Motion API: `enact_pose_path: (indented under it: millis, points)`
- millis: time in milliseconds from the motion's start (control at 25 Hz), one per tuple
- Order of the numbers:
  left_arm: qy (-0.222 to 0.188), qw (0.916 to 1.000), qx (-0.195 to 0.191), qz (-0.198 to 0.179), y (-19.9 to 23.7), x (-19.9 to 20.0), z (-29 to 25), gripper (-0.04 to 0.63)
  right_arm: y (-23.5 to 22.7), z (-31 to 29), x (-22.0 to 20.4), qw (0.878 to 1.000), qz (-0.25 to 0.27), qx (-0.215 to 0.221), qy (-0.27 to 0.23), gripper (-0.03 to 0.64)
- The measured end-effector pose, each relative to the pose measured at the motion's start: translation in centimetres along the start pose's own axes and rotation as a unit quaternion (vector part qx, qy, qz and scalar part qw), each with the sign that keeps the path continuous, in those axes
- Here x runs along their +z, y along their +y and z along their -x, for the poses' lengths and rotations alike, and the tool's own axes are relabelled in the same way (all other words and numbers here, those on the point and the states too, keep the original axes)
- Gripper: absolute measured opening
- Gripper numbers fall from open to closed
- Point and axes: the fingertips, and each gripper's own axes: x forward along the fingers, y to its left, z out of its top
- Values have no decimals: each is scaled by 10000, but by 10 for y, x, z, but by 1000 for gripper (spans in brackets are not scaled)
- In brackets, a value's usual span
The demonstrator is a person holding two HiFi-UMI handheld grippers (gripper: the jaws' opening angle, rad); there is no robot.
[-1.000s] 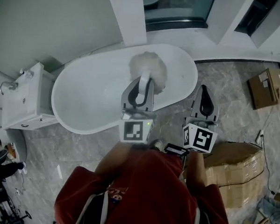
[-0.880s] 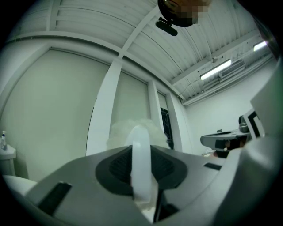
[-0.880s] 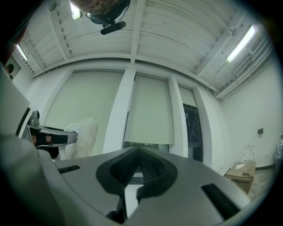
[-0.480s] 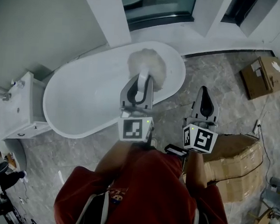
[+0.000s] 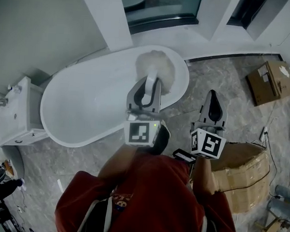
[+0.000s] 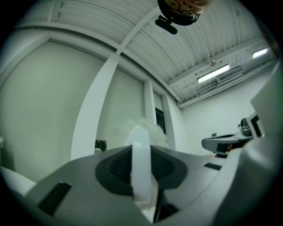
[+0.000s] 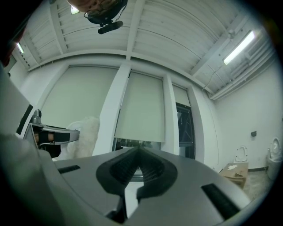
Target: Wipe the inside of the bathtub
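Left claw is clamping a white plastic handle between its jaws, the handle running up through the middle of the grip. Right claw is being held beside it on the right, well apart, and is carrying nothing; its jaws are pressed together. Each claw is showing a marker cube at its rear end, closest to the person's red top.

Just beyond the left claw's tips, the handle is ending in a fluffy white duster head. This head is showing over the right end of the white bathtub, inside its rim. Whether the fibres are touching the tub surface cannot be determined. The tub is stretching away to the left of the left claw, on a grey marbled floor. Right claw is pointing over that floor, near the tub's right end.

A cardboard box is sitting right of the right claw's cube, a second box farther off. A white vanity unit is standing beyond the tub's far left end.
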Motion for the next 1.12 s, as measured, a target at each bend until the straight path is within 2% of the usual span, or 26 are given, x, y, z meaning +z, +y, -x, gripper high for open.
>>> enact_pose_path:
  millis: [360, 720, 880, 1120]
  points:
    - [46, 9999, 87, 36, 5, -19, -52, 97, -9, -55, -20, 9998, 131, 147, 35, 11]
    - [187, 9994, 238, 149, 15, -40, -125, 97, -30, -138, -36, 9993, 151, 326, 95, 11]
    - [262, 9989, 343, 201, 31, -50, -161, 97, -33, -185, -39, 9993, 48, 357, 19, 11]
    - [273, 9978, 522, 291, 63, -60, -218, 97, -26, -259, -44, 9975, 341, 623, 28, 11]
